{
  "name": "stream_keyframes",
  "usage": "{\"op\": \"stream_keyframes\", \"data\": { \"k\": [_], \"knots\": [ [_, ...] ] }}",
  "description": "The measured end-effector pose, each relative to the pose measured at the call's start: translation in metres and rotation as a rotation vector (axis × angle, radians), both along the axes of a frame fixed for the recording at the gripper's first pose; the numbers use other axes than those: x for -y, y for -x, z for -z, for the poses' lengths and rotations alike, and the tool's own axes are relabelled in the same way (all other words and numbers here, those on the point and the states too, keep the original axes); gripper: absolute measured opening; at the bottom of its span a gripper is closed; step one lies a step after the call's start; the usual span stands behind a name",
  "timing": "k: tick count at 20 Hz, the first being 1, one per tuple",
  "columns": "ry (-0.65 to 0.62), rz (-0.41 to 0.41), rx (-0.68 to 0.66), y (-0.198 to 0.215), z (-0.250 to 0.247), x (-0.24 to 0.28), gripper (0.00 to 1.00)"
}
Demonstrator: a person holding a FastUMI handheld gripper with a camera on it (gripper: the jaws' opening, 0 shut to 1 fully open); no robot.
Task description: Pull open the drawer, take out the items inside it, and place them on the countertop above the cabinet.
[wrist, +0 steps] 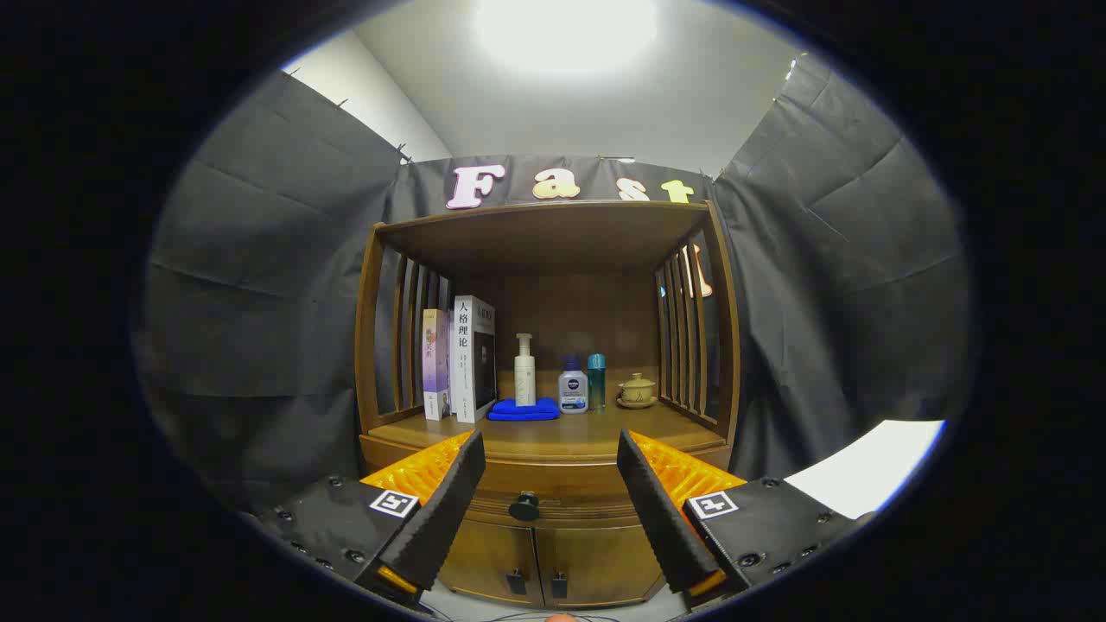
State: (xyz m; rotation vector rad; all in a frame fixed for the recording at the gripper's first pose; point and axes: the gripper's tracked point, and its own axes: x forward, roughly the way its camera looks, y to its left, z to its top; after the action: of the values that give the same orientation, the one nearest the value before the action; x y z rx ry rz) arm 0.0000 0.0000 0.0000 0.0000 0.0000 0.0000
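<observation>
A brown wooden cabinet stands ahead with its drawer closed. The drawer's dark round knob sits between my two fingers and a short way beyond them. My gripper is open, its fingers spread wide with nothing between them, not touching the cabinet. The countertop above the drawer is the floor of an open shelf with slatted sides. Whatever lies inside the drawer is hidden.
On the countertop stand two books at the left, a white pump bottle on a blue cloth, a small white bottle, a teal bottle and a lidded cup. Two small doors sit below the drawer.
</observation>
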Motion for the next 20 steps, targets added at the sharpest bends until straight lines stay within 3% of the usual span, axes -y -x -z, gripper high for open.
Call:
{"op": "stream_keyframes", "data": {
  "k": [20],
  "knots": [
    [-0.028,-0.016,0.033,-0.01,-0.007,-0.005,0.97]
  ]
}}
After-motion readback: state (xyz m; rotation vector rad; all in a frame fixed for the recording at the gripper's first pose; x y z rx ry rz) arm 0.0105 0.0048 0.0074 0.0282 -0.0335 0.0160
